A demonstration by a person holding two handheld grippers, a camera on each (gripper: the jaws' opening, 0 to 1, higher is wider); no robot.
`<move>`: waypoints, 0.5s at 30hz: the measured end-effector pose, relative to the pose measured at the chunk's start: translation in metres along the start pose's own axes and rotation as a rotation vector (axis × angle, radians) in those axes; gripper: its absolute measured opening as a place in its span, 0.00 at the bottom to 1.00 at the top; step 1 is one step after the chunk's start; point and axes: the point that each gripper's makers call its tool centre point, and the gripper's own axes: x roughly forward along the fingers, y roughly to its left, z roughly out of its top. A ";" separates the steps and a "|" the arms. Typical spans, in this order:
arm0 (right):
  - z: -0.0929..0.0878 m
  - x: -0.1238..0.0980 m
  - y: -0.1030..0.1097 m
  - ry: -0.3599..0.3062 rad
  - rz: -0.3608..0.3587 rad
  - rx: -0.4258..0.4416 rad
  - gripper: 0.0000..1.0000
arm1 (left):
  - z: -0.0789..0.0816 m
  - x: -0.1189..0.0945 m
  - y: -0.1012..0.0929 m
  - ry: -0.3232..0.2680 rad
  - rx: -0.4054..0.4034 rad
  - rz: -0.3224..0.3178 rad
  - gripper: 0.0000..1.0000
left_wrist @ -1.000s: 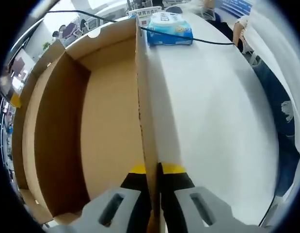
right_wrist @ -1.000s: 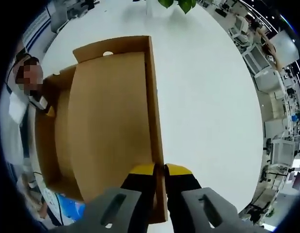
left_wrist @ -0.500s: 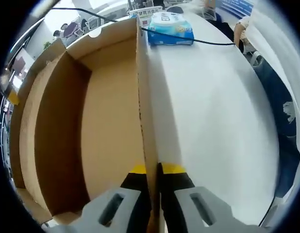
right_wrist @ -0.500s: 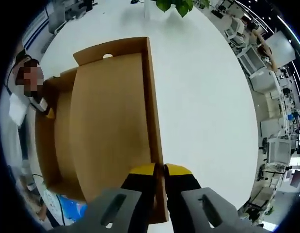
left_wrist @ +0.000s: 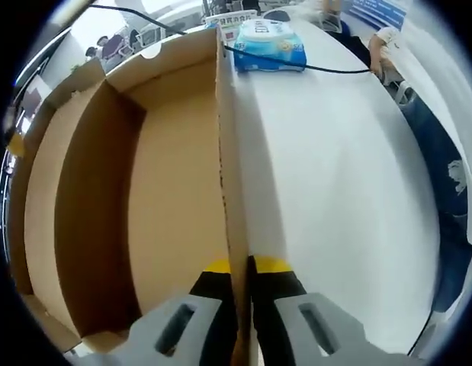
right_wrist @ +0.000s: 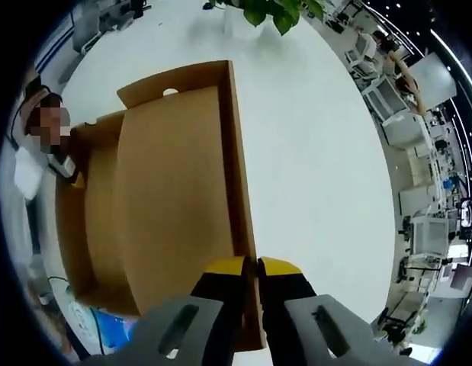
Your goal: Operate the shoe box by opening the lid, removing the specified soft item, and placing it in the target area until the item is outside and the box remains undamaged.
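Both grippers, left gripper (left_wrist: pixel 239 268) and right gripper (right_wrist: pixel 251 268), have jaws pinched narrow on the box (left_wrist: pixel 174 191) walls. Pull apart unevenly and you tear the cardboard.

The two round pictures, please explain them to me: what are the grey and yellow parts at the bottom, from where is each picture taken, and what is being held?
A person holds a two-jaw tool in each hand, and a fisheye camera rides on each. The grey and yellow parts are the jaws. In the left gripper view, the left gripper is shut on one wall of the open cardboard shoe box. In the right gripper view, the right gripper is shut on another wall of it. The box stands on a white table. Beyond it lie a blue tissue pack and a black cable.
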 end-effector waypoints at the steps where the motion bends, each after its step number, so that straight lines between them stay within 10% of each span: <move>1: 0.000 -0.001 0.000 -0.001 -0.002 0.001 0.04 | 0.000 0.000 0.000 0.000 -0.004 -0.001 0.01; 15: 0.002 -0.019 0.001 -0.014 -0.059 0.002 0.03 | 0.001 -0.001 0.000 0.001 -0.009 0.000 0.02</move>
